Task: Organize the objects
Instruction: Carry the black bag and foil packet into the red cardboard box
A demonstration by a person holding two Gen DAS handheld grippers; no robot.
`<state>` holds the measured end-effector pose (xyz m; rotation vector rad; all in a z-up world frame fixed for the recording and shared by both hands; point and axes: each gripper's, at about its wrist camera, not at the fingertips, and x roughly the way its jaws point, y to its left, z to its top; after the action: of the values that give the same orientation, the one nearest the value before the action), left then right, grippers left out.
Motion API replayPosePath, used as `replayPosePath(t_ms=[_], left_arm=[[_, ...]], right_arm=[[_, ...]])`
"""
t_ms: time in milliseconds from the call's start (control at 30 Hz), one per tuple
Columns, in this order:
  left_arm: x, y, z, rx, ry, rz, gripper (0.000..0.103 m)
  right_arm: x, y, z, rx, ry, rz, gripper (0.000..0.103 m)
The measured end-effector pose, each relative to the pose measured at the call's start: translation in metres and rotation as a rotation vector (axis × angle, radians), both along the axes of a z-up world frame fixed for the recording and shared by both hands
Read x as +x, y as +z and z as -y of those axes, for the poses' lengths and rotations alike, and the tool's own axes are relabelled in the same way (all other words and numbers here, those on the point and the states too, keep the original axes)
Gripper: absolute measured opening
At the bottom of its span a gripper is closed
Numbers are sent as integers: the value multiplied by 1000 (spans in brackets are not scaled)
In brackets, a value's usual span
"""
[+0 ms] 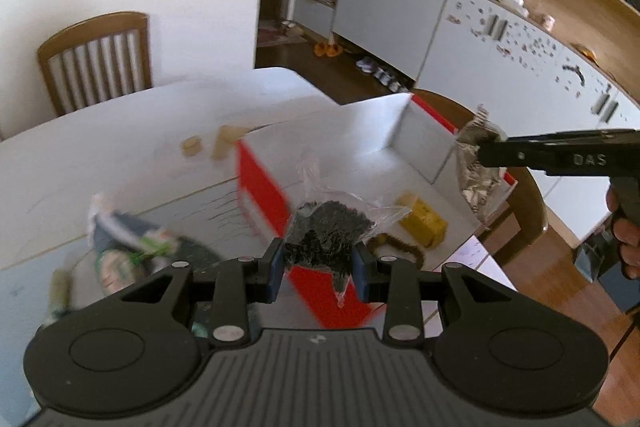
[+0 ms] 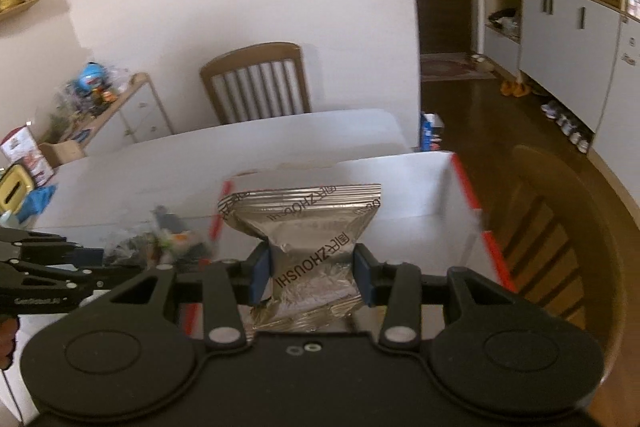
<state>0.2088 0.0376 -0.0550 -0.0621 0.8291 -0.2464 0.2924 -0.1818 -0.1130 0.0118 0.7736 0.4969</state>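
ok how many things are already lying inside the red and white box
2 that show: a yellow block on the box floor toward its right side, and a dark brown ring-shaped thing just in front of it. The held clear bag may hide more.

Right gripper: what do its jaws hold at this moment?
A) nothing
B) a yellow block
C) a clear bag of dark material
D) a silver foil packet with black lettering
D: in the right wrist view the right gripper pinches the silver foil packet with black lettering at its waist; the clear bag of dark material is in the left gripper.
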Motion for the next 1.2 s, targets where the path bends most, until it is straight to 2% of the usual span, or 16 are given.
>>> replayPosePath(t_ms=[233,433,733,1200], left_arm=[[39,-14,46,25,-27,-46,34],[70,-39,70,82,-16,-104,34],[108,-71,86,146,19,-204,34],[141,-101,100,231,11,-327,34]], right_arm=[[33,-13,29,-17,-36,-22,42],[57,-29,19,-42,-9,-45,42],[88,-56,-7,-98,58,-95,42],[117,-96,-20,-176,103,-176,42]])
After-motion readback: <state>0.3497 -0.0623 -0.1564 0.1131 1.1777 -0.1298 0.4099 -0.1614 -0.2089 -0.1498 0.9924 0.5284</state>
